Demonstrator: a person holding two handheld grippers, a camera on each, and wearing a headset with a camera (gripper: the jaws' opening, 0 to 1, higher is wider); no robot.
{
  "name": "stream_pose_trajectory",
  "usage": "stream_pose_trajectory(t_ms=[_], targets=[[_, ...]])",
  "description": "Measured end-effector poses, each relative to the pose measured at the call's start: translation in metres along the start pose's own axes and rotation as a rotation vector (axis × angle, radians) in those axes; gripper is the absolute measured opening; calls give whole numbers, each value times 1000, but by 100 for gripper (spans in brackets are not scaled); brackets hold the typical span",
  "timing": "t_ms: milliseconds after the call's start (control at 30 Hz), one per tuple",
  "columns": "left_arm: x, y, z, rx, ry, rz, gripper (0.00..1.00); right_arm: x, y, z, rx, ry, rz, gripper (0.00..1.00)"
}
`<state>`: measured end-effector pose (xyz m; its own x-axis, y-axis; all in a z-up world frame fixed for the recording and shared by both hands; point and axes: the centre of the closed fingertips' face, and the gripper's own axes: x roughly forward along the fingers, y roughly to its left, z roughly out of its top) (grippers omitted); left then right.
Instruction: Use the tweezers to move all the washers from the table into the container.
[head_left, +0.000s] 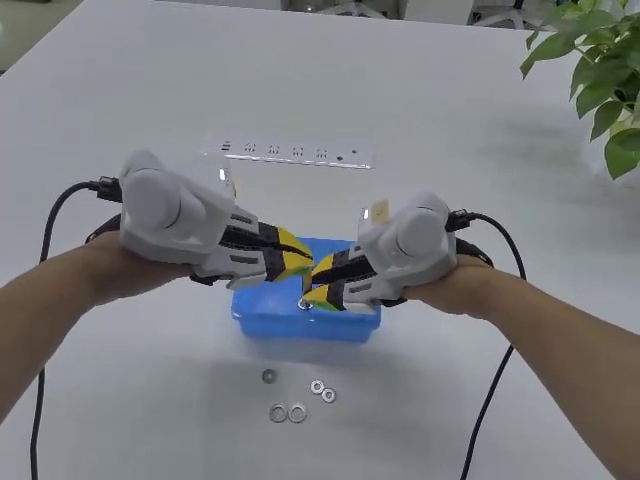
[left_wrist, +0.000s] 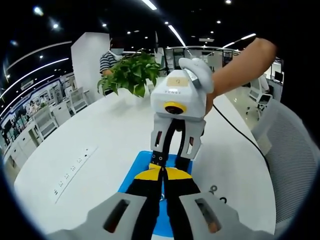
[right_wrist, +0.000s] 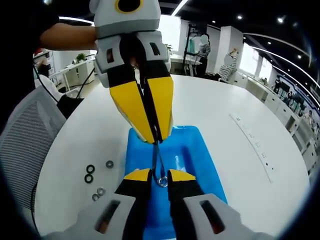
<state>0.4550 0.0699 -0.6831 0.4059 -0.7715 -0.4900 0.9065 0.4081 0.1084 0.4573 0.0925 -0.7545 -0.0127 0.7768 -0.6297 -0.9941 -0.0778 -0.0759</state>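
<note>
Nearest the person, five loose silver metal washers (head_left: 297, 411) lie on the white worktop (head_left: 450, 120): small flat rings, two touching as a pair, two more just beside each other, one on its own, all a little short of the blue rectangular plastic container (head_left: 258, 308). Over that container the two grippers meet nose to nose. The left gripper (head_left: 303, 268) comes in from the left with its yellow-tipped jaws pressed together on the thin metal tweezers (right_wrist: 156, 155), which reach out and down from those jaws, as the right gripper view shows clearly. At the tweezers' tip sits a single silver ring-shaped washer (right_wrist: 162, 182), over the blue floor of the container, and whether it hangs just above or touches is hard to call. The right gripper (right_wrist: 159, 176) has its jaws a narrow gap apart, one either side of that tip, and I can't make out contact with the tweezers. In the left gripper view the tweezers are lost between the dark jaws. In the head view the grippers' bodies cover much of the container, and the tip is a mere glint. Farther back lies a long white power strip (head_left: 290, 153), and a green leafy plant (head_left: 600, 70) is cut off at the far right corner.
</note>
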Motion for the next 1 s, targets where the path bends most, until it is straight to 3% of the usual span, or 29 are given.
stream_pose_trajectory(t_ms=[467,1000], targets=[[-9,-1,10,1,-1,9,5,-16,2,6,21,-17,-38,23],[-22,-6,21,17,9,7,5,-51,10,6,60,-24,-116,37]])
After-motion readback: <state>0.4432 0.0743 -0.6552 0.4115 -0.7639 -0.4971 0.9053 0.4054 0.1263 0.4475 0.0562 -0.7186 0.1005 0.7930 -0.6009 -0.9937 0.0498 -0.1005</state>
